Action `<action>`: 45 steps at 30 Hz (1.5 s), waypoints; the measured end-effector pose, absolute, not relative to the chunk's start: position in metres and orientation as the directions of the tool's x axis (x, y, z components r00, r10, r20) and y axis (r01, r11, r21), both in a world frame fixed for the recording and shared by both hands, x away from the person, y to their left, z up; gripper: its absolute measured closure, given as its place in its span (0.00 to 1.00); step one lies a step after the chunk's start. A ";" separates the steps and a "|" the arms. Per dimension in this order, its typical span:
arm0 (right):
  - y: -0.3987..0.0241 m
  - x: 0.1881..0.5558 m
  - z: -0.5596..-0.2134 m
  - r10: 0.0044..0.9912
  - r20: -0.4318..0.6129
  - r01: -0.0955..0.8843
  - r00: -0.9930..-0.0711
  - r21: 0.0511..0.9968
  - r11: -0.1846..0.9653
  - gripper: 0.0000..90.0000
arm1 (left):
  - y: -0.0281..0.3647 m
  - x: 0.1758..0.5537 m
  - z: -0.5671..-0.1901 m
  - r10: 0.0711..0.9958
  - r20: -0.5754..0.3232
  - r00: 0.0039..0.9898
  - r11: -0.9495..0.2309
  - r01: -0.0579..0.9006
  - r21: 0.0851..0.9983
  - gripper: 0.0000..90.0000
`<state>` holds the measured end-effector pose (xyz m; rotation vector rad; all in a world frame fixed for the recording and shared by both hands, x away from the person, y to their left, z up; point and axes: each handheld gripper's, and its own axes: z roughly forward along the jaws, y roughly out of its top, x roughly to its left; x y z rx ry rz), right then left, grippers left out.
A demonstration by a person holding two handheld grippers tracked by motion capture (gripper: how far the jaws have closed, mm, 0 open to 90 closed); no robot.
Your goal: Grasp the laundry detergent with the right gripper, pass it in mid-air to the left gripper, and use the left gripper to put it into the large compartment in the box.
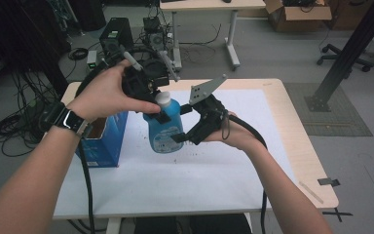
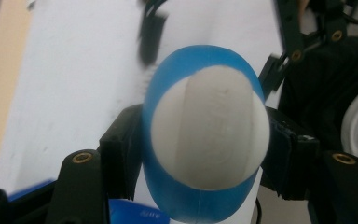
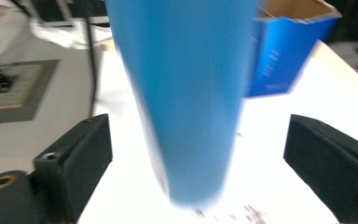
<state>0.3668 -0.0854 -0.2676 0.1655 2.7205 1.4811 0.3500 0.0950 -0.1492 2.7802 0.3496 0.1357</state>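
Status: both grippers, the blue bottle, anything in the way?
Left gripper shut on blue bottle near its cap. Right gripper open around it. Blue box close left.

1. One blue plastic bottle with a white round cap stood on the white-topped wooden table.
2. One open blue cardboard box stood just left of that bottle.
3. Two black two-jaw grippers, the left gripper and the right gripper, were at the bottle.

Lab, cable tangles on floor, desktop computer, office chair
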 end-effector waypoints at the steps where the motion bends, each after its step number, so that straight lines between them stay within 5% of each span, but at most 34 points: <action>1: -0.090 0.368 -0.269 0.136 0.014 0.087 -0.991 0.837 0.540 0.07 | 0.098 0.351 -0.146 0.288 0.060 0.956 -0.905 0.251 0.342 0.42; 12: -0.153 0.380 -0.279 0.360 -0.049 0.215 -0.931 0.727 0.652 0.06 | 0.158 0.372 -0.103 0.755 0.083 0.650 -0.623 0.673 0.400 0.42; 19: -0.199 0.384 -0.281 0.452 -0.069 0.288 -0.889 0.683 0.671 0.07 | 0.198 0.380 -0.090 0.918 0.085 0.387 -0.386 0.827 0.408 0.42; 32: -0.260 0.386 -0.287 0.565 -0.077 0.387 -0.822 0.652 0.652 0.07 | 0.249 0.382 -0.093 0.992 0.023 0.121 -0.118 0.883 0.454 0.42; 45: -0.287 0.383 -0.297 0.595 -0.061 0.425 -0.801 0.643 0.637 0.07 | 0.263 0.384 -0.121 0.998 0.045 0.051 -0.065 0.907 0.416 0.42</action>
